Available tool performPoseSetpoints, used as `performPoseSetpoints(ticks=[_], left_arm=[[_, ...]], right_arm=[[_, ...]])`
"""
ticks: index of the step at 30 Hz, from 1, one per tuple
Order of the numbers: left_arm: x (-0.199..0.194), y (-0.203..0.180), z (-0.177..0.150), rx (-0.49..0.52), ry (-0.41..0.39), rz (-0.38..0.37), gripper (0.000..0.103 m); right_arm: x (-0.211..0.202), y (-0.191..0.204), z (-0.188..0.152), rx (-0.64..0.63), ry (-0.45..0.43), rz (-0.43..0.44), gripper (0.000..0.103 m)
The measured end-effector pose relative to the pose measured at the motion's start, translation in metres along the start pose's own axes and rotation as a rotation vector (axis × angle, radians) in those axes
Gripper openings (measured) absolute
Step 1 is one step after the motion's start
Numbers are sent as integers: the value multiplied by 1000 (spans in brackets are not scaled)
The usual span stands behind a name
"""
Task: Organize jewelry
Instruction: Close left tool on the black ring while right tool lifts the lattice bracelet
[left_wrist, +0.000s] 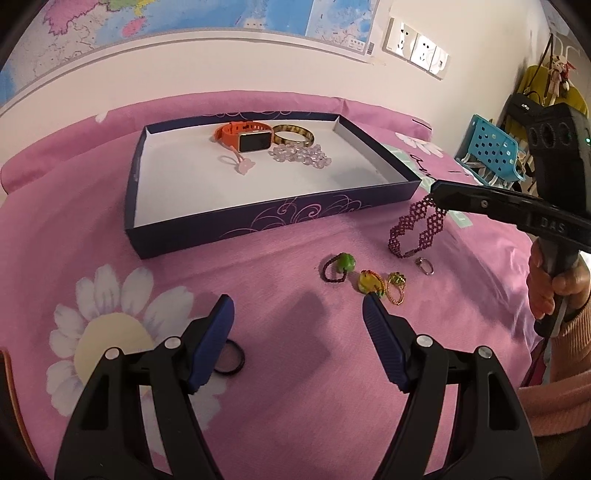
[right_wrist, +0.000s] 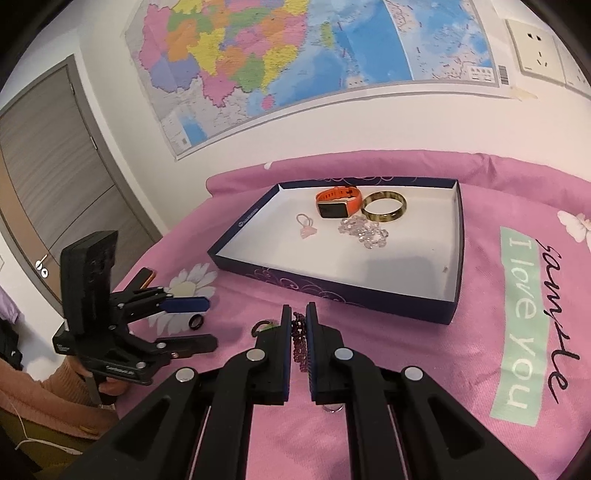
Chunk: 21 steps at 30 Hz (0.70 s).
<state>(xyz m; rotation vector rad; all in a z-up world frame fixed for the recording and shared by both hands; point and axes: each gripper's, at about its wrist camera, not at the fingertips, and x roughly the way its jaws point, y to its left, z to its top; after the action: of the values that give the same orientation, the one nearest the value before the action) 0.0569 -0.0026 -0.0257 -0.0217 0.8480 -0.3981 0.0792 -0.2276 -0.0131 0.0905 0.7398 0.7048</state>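
Observation:
A dark blue box (left_wrist: 280, 218) with a white floor lies on the pink bedsheet; it also shows in the right wrist view (right_wrist: 406, 301). In it are an orange watch (left_wrist: 243, 138), a gold bangle (left_wrist: 293, 136), a clear bead bracelet (left_wrist: 301, 155) and a pink hair tie (left_wrist: 238, 164). My right gripper (left_wrist: 437, 194) is shut on a purple beaded bracelet (left_wrist: 413, 229), held above the sheet right of the box; the bracelet (right_wrist: 299, 339) hangs between its pads. My left gripper (left_wrist: 297, 306) is open and empty above the sheet.
On the sheet lie a green-bead ring (left_wrist: 338, 266), a yellow ring (left_wrist: 369, 282), a gold ring (left_wrist: 397, 286), a silver ring (left_wrist: 424, 266) and a black ring (left_wrist: 231, 358). A blue basket (left_wrist: 487, 147) stands at the far right.

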Motion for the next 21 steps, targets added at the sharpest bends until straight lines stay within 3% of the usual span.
performPoseSetpoints(ticks=[16,21], left_arm=[[-20,17,-13,-18,-5,60,68],[-24,15,-17,-15,-2,46,68]], right_arm=[[-2,2,3,0,-23,4,6],[-2,3,2,0,-24,8,6]])
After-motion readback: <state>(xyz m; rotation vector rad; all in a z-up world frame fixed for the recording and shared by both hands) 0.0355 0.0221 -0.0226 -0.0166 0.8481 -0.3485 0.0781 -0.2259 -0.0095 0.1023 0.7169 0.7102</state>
